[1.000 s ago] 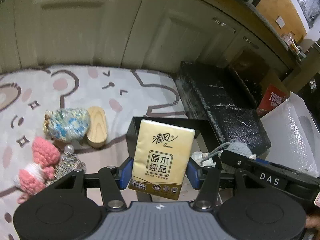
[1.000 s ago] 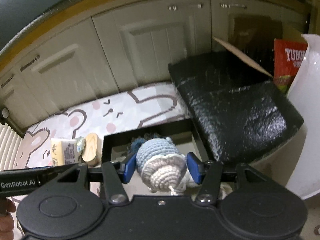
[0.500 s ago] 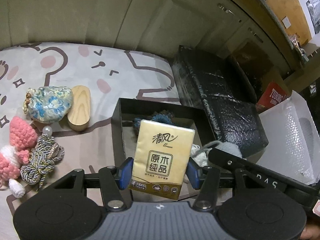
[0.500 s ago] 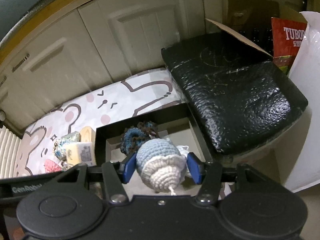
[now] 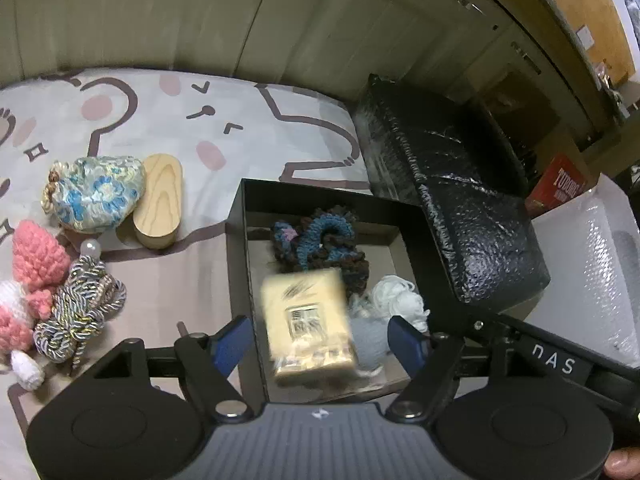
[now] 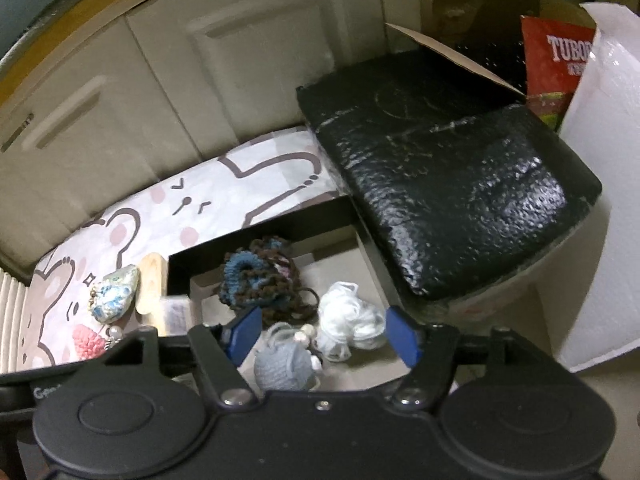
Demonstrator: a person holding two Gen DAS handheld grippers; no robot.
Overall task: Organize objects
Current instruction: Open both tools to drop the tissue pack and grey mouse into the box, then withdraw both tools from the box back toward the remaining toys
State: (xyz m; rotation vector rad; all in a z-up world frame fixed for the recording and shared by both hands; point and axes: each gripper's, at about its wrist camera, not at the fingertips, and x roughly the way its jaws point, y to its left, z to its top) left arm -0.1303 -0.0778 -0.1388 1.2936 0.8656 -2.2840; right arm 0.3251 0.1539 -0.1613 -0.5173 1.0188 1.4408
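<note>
A black open box (image 5: pixel 236 248) sits on the bunny-print mat; it also shows in the right wrist view (image 6: pixel 178 270). My left gripper (image 5: pixel 320 338) is open above it, and the yellow tissue pack (image 5: pixel 308 324) is blurred between the blue pads, falling into the box. My right gripper (image 6: pixel 322 334) is open, and the grey-blue crochet ball (image 6: pixel 284 366) lies loose in the box below it. A blue-brown crochet scrunchie (image 5: pixel 320 240) and white yarn (image 5: pixel 400 300) also lie inside.
On the mat left of the box lie a floral pouch (image 5: pixel 96 192), a wooden oval block (image 5: pixel 158 200), a pink crochet toy (image 5: pixel 36 264) and a braided cord (image 5: pixel 80 308). A black padded lid (image 5: pixel 452 204) sits right of the box, with white bubble wrap (image 6: pixel 600 184) beyond.
Both grippers opened. The tissue pack left the left gripper and drops into the box. The crochet ball left the right gripper and lies in the box.
</note>
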